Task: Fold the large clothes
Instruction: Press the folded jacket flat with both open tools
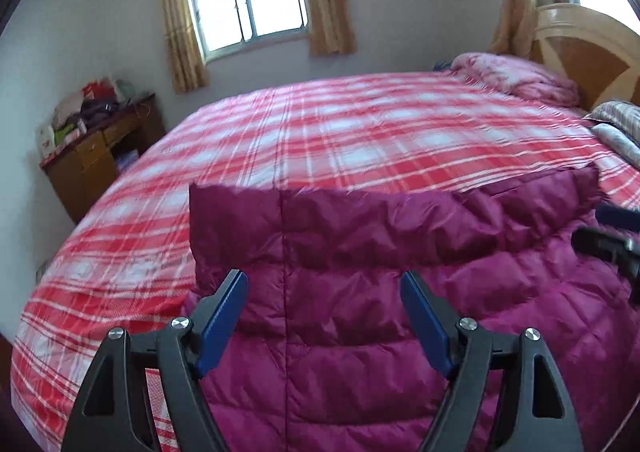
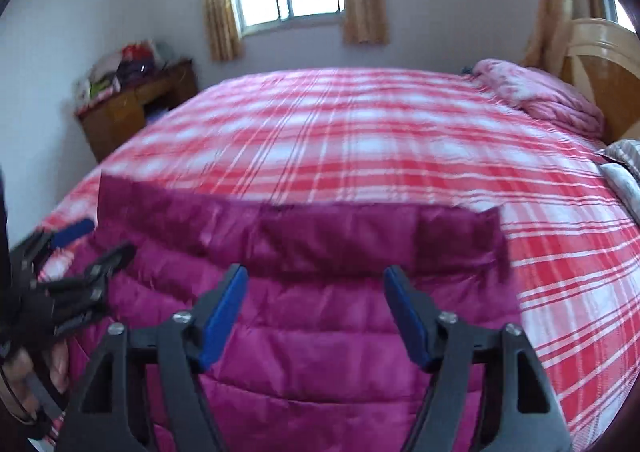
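On the bed [image 1: 320,123], seen from the left wrist, a magenta quilted jacket [image 1: 360,312] lies spread over the red-and-white plaid cover, its far part already turned back into a darker folded band [image 1: 400,219] running across its width. The left hand-held gripper [image 1: 324,288] hangs above the jacket's left half with its jaws spread wide and nothing between the blue pads [image 1: 224,320]; no cloth is pinched. At the right edge of this view the tips of the other gripper show over the jacket. A pink quilt [image 1: 516,75] sits bunched near the headboard, well apart from the work.

From the right wrist, the same jacket [image 2: 320,332] fills the near bed, the folded band [image 2: 320,236] ending in a corner at the right. The right hand-held gripper [image 2: 316,284] is also open and empty above the cloth. The left gripper and the hand holding it [image 2: 28,364] show at the far left.

The step in hand looks like taking a fresh hold for the next fold. It would go best if each gripper bites a matching point on an outer edge, taking every layer so the padded cloth does not slip, and if both lift together and level, so the band stays straight. Puffy filling springs back, so the fold may need pressing flat.
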Available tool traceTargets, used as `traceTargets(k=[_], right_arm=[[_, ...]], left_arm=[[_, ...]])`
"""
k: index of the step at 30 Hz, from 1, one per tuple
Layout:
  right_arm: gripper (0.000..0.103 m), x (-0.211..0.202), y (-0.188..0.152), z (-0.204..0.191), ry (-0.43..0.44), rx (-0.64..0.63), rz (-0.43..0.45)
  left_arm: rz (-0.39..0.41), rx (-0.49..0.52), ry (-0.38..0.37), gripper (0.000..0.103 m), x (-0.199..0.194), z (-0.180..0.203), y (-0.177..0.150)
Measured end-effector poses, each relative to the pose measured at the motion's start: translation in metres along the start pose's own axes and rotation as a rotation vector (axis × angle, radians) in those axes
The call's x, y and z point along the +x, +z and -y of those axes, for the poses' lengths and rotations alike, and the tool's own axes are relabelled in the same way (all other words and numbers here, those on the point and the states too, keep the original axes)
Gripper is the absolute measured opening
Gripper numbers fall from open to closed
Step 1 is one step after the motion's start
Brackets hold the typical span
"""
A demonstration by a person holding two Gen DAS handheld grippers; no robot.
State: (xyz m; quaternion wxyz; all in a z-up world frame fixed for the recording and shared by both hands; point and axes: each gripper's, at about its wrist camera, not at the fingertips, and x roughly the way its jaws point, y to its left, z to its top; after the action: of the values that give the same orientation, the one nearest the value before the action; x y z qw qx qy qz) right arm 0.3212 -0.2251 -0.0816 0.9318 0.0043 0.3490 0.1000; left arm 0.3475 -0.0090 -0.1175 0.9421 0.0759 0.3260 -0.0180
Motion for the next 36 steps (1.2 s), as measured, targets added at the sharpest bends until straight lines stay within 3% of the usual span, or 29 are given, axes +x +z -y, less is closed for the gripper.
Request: traceTargets(k=[5, 9, 16, 36], right_arm=[[0.068, 0.043, -0.004, 0.018, -0.043, 0.064, -0.062], [0.068, 0.052, -0.001, 0.027, -0.045, 0.096, -0.08], [0.068, 0.061, -0.004, 0.028, -0.06, 0.11, -0.082], [0.073, 0.078, -0.006, 0.023, -0.088, 0.085, -0.138]], left_arm=[[-0.077, -0.095, -0.009, 0.079, 0.035, -0.012, -0.001], [-0.109, -0.122, -0.018, 0.08, 0.052, -0.009, -0.001], [-0.14, -0.139, -0.017, 0.086, 0.066, -0.005, -0.003], [-0.187, -0.182, -0.034, 0.089, 0.075, -0.011, -0.01]])
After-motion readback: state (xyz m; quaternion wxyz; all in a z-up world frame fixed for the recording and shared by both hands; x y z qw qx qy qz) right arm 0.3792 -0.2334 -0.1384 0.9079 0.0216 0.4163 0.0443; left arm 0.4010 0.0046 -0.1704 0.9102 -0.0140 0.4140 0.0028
